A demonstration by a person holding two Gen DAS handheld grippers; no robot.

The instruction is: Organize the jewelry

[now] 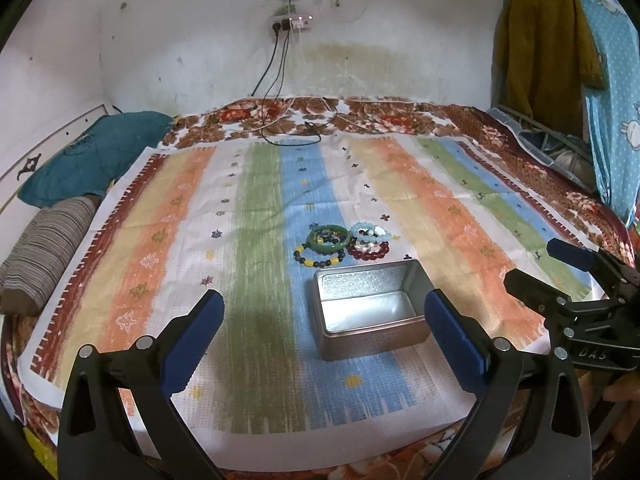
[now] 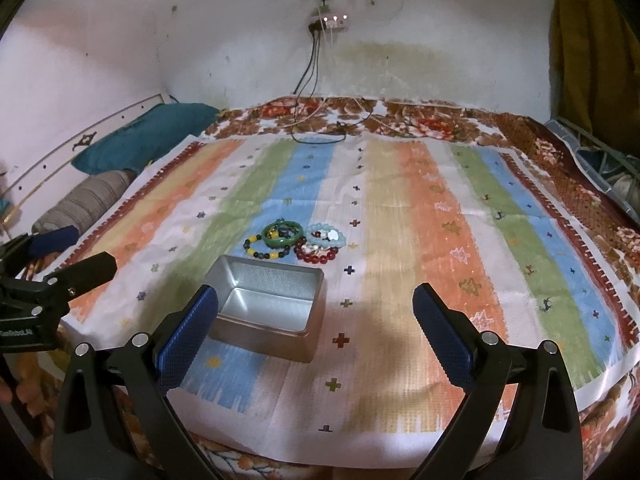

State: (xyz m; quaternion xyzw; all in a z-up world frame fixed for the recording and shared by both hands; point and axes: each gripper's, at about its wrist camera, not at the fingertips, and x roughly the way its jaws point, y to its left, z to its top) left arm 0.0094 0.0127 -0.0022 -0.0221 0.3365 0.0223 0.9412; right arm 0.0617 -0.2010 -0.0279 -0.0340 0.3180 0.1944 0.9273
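An open, empty silver tin box [image 1: 370, 312] sits on a striped cloth [image 1: 160, 240] on a bed; it also shows in the right wrist view [image 2: 268, 308]. Just behind it lies a small pile of bracelets: a green bangle [image 1: 329, 237], a black-and-yellow bead bracelet [image 1: 316, 258], a light blue bead bracelet [image 1: 370, 232] and a dark red bead bracelet [image 1: 368, 251]. The same pile [image 2: 296, 240] shows in the right wrist view. My left gripper [image 1: 324, 320] is open and empty in front of the box. My right gripper [image 2: 316, 320] is open and empty, to the box's right.
A teal pillow [image 1: 92, 156] and a striped bolster [image 1: 44, 252] lie at the bed's left. Charger cables [image 1: 292, 124] trail from a wall socket onto the bed's far edge. Clothes [image 1: 560, 40] hang at the right. A floral sheet [image 1: 560, 168] borders the cloth.
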